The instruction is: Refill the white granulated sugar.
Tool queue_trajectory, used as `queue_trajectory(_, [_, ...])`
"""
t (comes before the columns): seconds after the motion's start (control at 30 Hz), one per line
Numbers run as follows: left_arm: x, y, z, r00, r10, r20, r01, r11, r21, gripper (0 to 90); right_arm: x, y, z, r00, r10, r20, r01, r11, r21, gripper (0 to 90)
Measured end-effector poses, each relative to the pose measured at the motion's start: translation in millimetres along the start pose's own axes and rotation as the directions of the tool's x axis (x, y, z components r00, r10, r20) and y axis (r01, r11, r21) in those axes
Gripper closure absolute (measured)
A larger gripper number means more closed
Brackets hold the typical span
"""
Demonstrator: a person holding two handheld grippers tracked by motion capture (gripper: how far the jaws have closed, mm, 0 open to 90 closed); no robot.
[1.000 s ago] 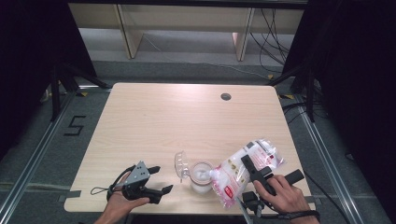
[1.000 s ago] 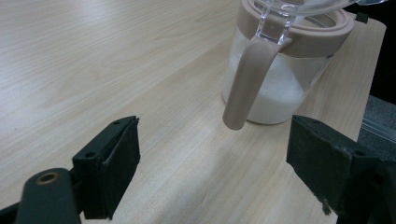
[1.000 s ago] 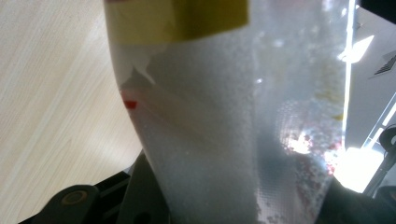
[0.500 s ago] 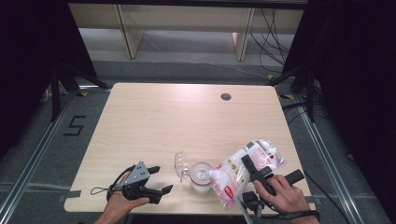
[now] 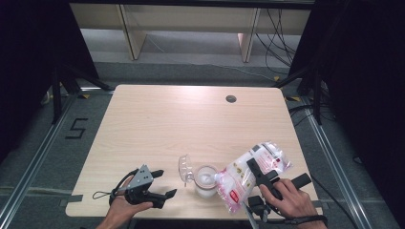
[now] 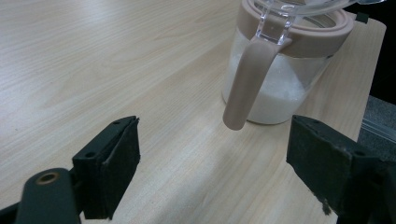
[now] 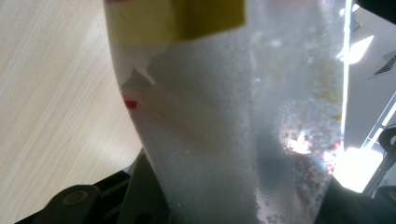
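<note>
Now the bag is tipped so the white grains can slide into the jar.

The right gripper (image 5: 257, 172) squeezes the clear bag (image 5: 250, 172) and holds it slanted, with its low corner right over the open top of the jar (image 5: 206, 181). That way the grains fall in and not onto the table (image 5: 191, 124). The jar stands near the front edge of the table, and it already has white stuff inside (image 6: 275, 91). Its clear lid (image 5: 184, 167) is flipped up and back, out of the way of the pour. The left gripper (image 5: 155, 183) rests just left of the jar with its jaws wide apart and nothing between them. It points at the jar's handle (image 6: 245, 79), maybe ready to steady it.
</note>
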State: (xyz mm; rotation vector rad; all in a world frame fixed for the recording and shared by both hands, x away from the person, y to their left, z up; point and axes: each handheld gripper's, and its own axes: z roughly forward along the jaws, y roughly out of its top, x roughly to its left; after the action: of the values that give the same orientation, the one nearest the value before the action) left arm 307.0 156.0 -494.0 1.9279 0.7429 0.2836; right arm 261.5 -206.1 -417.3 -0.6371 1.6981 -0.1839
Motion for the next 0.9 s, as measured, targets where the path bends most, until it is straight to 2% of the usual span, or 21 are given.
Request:
queue_trajectory(0.3, [0.0, 0.1, -0.1, 1.0000, 0.002, 0.001, -0.002, 1.0000, 0.000, 16.9, -0.1, 0.0, -1.0, 1.0000, 0.003, 0.004, -0.003, 1.000, 0.007, 66.0])
queue_trajectory(0.37, [-0.2, 0.1, -0.1, 1.0000, -0.003, 0.000, 0.003, 1.0000, 0.000, 16.9, -1.5, 0.2, -1.9, 0.9997, -0.007, 0.022, 0.006, 1.000, 0.004, 66.8])
queue_trajectory(0.63, [0.1, 0.0, 0.0, 1.0000, 0.000, 0.001, 0.000, 1.0000, 0.000, 16.9, -0.8, 0.8, -0.8, 0.9998, -0.022, 0.002, 0.022, 1.000, 0.008, 67.1])
queue_trajectory(0.9, [0.0, -0.2, 0.3, 1.0000, 0.000, 0.001, 0.000, 1.0000, 0.001, 16.9, -0.8, 0.9, -1.2, 0.9996, -0.026, 0.008, 0.026, 1.000, 0.009, 67.3])
